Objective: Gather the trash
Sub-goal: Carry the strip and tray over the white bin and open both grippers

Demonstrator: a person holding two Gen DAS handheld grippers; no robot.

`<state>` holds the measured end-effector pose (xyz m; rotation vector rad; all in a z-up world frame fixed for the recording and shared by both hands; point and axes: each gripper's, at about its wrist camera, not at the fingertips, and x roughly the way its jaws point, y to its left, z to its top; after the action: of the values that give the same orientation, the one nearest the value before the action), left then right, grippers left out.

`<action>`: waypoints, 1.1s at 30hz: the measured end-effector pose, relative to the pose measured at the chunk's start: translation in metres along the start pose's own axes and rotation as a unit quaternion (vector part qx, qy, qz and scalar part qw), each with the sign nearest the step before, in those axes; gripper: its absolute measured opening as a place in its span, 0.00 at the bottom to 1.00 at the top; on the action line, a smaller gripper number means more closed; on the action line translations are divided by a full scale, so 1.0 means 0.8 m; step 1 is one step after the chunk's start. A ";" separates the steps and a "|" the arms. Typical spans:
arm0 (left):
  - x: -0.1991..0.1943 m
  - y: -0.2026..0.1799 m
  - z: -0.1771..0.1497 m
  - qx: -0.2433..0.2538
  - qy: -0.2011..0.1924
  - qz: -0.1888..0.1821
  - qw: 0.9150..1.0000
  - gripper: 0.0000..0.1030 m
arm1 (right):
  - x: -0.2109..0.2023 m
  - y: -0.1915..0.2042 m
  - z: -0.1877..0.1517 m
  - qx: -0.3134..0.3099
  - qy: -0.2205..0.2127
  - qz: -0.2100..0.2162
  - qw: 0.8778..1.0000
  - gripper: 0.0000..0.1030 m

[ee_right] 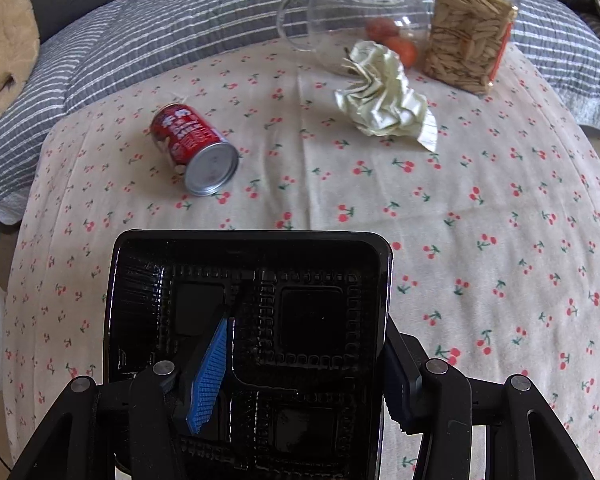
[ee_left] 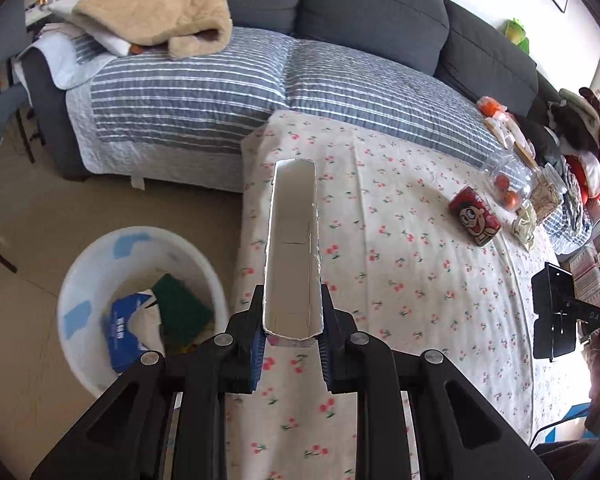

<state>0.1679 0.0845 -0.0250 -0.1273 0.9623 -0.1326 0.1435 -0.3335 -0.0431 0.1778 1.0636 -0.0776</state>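
My left gripper (ee_left: 292,346) is shut on a long white open carton (ee_left: 294,248) that points away over the cherry-print table (ee_left: 420,280). A white bin (ee_left: 80,280) with blue and green packaging inside stands on the floor to the left. My right gripper (ee_right: 300,384) is shut on a black plastic food tray (ee_right: 252,304), one blue pad inside it and one outside its right wall. The same tray (ee_left: 552,312) shows at the right edge of the left wrist view. A red can (ee_right: 194,148) (ee_left: 476,216) lies on its side. Crumpled paper (ee_right: 384,96) sits near the jars.
A clear glass jar (ee_right: 340,12) with orange fruit and a jar of seeds (ee_right: 468,32) stand at the table's far side. A grey sofa (ee_left: 372,12) with striped cushions and a beige blanket (ee_left: 156,4) lies behind. Plush toys and clutter sit at the right.
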 end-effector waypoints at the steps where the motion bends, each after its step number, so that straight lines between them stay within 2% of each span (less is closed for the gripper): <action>1: -0.002 0.012 -0.003 -0.004 0.001 0.005 1.000 0.23 | 0.000 0.007 -0.001 -0.006 -0.001 0.000 1.000 0.57; 10: 0.010 0.094 -0.029 -0.031 0.039 0.056 0.997 0.23 | 0.003 0.057 -0.014 -0.049 -0.004 -0.002 0.999 0.57; 14: 0.020 0.118 -0.032 -0.046 0.043 0.064 0.996 0.26 | 0.005 0.077 -0.018 -0.062 -0.005 -0.002 0.998 0.57; 15: 0.024 0.123 -0.034 -0.052 0.054 0.064 0.995 0.29 | 0.005 0.081 -0.019 -0.063 -0.006 0.000 0.998 0.57; 16: 0.028 0.128 -0.034 -0.061 0.066 0.068 0.994 0.46 | 0.005 0.085 -0.019 -0.064 -0.006 0.001 0.998 0.57; 17: 0.032 0.131 -0.036 -0.070 0.077 0.079 0.991 0.71 | 0.006 0.089 -0.020 -0.066 -0.006 0.002 0.998 0.57; 19: 0.031 0.135 -0.041 -0.073 0.078 0.102 0.989 0.85 | 0.008 0.097 -0.021 -0.070 -0.005 0.004 0.998 0.58; 23: 0.021 0.137 -0.044 -0.071 0.074 0.112 0.988 0.91 | 0.012 0.120 -0.025 -0.085 -0.005 0.004 0.996 0.58; 28: 0.007 0.149 -0.053 -0.092 0.092 0.109 0.985 0.91 | 0.020 0.160 -0.033 -0.108 -0.002 0.012 0.994 0.58; 33: -0.008 0.167 -0.060 -0.092 0.091 0.140 0.982 0.92 | 0.032 0.222 -0.035 -0.134 0.007 0.028 0.991 0.58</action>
<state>0.1317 0.2146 -0.0692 -0.1494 1.1653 0.2074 0.1580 -0.1532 -0.0597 -0.0349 1.0708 0.1170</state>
